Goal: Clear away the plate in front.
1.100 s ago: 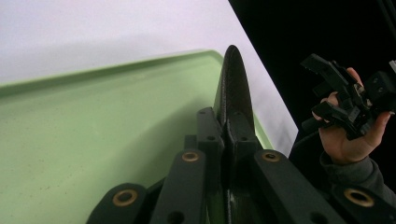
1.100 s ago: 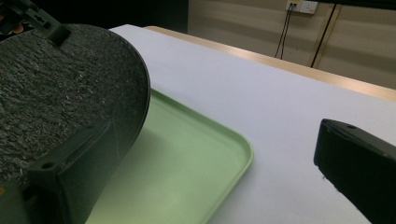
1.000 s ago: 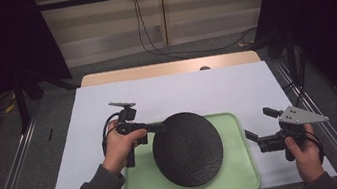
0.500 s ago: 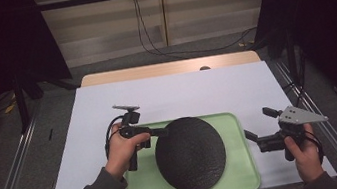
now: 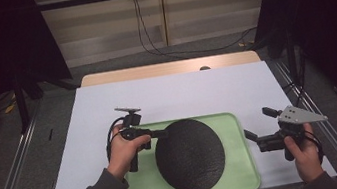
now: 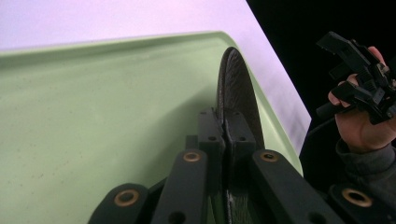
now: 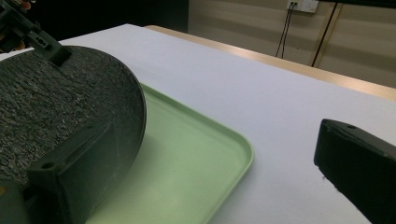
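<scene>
Two grippers are in my hands, and one dark round plate (image 5: pixel 189 155) sits between them over a pale green tray (image 5: pixel 246 174). My left gripper (image 5: pixel 161 133) is clamped hard on the plate's rim at its near-left edge; in the left gripper view the two black jaws press together on the thin edge of the plate (image 6: pixel 238 95), which stands tipped up on its side above the tray's floor (image 6: pixel 93 121). The plate's face is rough and speckled grey-black, and in the right gripper view it leans over the tray (image 7: pixel 196 158) with its upper edge pinched by my left gripper (image 7: pixel 51 51). My right gripper (image 5: pixel 258 129) hovers just off the tray's right rim, above the white table cover (image 5: pixel 181 92), apart from the plate; its jaws stand wide with nothing between them, one jaw in front of the plate's lower edge in its own view and the other far out over the white cover.
</scene>
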`<state>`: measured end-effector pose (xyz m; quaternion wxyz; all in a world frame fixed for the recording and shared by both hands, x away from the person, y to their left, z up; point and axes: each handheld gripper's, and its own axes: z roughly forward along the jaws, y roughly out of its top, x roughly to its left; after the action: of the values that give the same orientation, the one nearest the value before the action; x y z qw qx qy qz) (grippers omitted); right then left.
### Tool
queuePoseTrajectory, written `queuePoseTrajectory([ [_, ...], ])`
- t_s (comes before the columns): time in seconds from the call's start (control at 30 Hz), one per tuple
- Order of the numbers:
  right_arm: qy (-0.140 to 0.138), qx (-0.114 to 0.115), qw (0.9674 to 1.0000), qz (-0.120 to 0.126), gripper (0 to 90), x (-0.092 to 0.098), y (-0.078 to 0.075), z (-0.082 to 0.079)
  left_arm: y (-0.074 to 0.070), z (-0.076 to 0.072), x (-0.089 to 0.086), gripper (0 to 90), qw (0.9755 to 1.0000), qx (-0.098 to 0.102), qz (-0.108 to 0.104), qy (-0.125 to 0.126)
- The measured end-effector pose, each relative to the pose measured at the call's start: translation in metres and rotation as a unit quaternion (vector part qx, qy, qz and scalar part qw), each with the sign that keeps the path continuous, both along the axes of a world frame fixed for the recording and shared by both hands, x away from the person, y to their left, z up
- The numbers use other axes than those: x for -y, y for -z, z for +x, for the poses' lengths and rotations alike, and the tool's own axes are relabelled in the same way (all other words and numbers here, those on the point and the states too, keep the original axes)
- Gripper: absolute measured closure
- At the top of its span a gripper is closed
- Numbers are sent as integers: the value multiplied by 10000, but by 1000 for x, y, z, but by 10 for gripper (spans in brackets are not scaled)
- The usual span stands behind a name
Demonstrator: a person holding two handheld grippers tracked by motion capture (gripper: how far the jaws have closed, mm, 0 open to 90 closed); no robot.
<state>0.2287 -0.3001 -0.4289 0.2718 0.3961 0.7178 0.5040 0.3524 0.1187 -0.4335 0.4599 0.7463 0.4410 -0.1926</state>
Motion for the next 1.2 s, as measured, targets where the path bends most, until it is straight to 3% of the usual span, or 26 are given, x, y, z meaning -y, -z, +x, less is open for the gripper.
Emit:
queuePoseTrajectory([
  [0.43, -10, 4, 10000, 3, 0, 0, 0, 0, 6, 0, -2, 871, 9999, 161, -16, -56],
  [0.53, -18, 1, 10000, -4, 0, 0, 0, 0, 7, 0, -2, 865, 9997, 243, 63, -80],
  [0.67, -31, 15, 10000, -4, 0, 0, 0, 0, 9, -2, -2, 859, 9997, 206, 47, -144],
  [0.87, -36, -1, 10000, 0, 0, -1, 0, 0, 13, -2, -4, 838, 9989, 349, 247, -180],
  [1.1, -28, -8, 10000, -11, 0, -1, 0, 0, 19, -3, -6, 819, 9985, 363, 331, -230],
  [1.2, -30, -9, 10000, -11, 0, -1, 0, 0, 20, -2, -5, 807, 9976, 482, 455, -215],
])
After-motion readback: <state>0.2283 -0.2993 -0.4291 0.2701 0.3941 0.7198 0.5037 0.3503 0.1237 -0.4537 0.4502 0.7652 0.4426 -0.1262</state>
